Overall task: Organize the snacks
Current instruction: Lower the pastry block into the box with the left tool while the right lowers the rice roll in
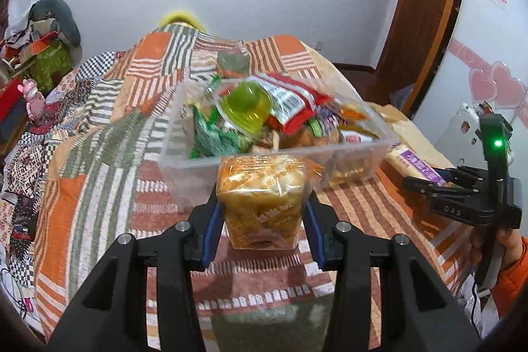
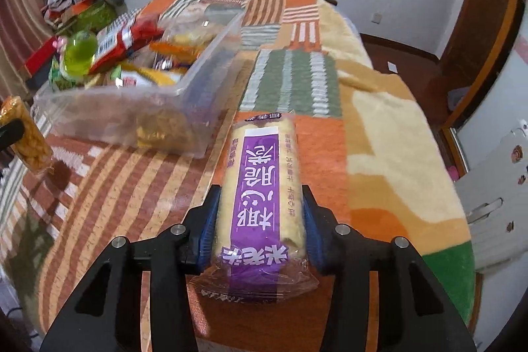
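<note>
My left gripper (image 1: pixel 262 203) is shut on an orange-printed snack pack (image 1: pixel 262 200) and holds it above the bedspread, just in front of a clear plastic bin (image 1: pixel 184 164) heaped with snacks. A green jelly cup (image 1: pixel 246 106) and a red packet (image 1: pixel 293 101) top the heap. My right gripper (image 2: pixel 260 216) is shut on a long cream roll with a purple label (image 2: pixel 259 183), to the right of the bin (image 2: pixel 198 108). The right gripper also shows in the left wrist view (image 1: pixel 425 183), and the orange pack shows in the right wrist view (image 2: pixel 24 137).
A patchwork bedspread (image 1: pixel 99 134) covers the bed. A cream and orange blanket (image 2: pixel 389 134) lies on its right side. Clutter and boxes (image 1: pixel 43 55) sit at the far left. A wooden door (image 1: pixel 425 5) and a white cabinet (image 2: pixel 495 187) stand at the right.
</note>
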Demonstrator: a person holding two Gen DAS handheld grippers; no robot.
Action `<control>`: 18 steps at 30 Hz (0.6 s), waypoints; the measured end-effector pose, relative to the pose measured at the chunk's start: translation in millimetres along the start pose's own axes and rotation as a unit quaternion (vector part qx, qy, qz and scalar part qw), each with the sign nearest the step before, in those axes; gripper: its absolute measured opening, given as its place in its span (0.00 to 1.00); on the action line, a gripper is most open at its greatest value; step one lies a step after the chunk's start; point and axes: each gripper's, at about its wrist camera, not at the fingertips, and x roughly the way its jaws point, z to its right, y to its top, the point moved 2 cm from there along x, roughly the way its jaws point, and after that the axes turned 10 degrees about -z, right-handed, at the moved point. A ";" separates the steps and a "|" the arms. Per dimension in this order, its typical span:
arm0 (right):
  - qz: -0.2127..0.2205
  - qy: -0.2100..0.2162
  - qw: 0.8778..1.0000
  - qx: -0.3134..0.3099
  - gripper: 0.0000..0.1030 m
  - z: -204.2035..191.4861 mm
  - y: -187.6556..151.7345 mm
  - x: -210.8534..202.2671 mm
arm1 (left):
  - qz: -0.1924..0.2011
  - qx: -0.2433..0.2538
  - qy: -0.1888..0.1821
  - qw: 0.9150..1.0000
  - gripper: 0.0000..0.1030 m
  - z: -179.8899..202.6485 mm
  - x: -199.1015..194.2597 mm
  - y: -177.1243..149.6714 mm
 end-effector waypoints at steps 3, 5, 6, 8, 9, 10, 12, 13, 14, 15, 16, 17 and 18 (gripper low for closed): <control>0.030 -0.005 1.000 -0.001 0.41 -0.9 11.9 -19.5 | 0.016 -0.003 0.006 1.000 0.43 -5.6 -9.8 9.4; 0.047 0.000 0.999 -0.002 0.41 -3.5 19.7 -31.4 | 0.026 -0.005 0.009 1.000 0.43 -9.4 -15.1 16.1; 0.054 0.003 0.999 -0.003 0.41 -5.1 23.2 -34.9 | 0.031 -0.006 0.011 0.999 0.43 -11.9 -17.4 20.3; 0.072 0.011 0.997 -0.005 0.41 -11.1 33.6 -44.0 | 0.040 -0.007 0.016 0.999 0.43 -16.6 -20.8 29.3; 0.079 0.015 0.997 -0.007 0.41 -13.7 37.2 -47.0 | 0.044 -0.008 0.018 0.999 0.43 -19.4 -21.5 35.1; 0.087 0.020 0.996 -0.008 0.41 -16.0 41.2 -48.9 | 0.046 -0.010 0.019 0.999 0.43 -21.0 -22.1 38.1; 0.099 0.028 0.995 -0.012 0.41 -23.0 47.6 -53.1 | 0.051 -0.012 0.024 0.998 0.43 -25.5 -21.0 47.2; 0.103 0.031 0.994 -0.013 0.41 -26.1 51.8 -52.8 | 0.053 -0.013 0.026 0.998 0.43 -27.1 -20.3 50.4; 0.109 0.034 0.993 -0.015 0.41 -29.9 56.7 -53.5 | 0.054 -0.014 0.028 0.998 0.43 -28.3 -19.3 53.7; 0.112 0.037 0.993 -0.016 0.41 -33.0 60.9 -52.9 | 0.054 -0.015 0.029 0.998 0.43 -30.3 -17.4 57.7; 0.115 0.040 0.992 -0.018 0.41 -36.2 63.1 -52.7 | 0.054 -0.017 0.028 0.998 0.43 -32.5 -14.4 62.1; 0.119 0.043 0.992 -0.020 0.41 -39.9 67.6 -52.2 | 0.052 -0.019 0.027 0.998 0.43 -35.4 -10.6 66.3; 0.120 0.045 0.992 -0.021 0.41 -42.3 68.6 -51.8 | 0.049 -0.022 0.029 0.998 0.43 -38.2 -6.1 70.5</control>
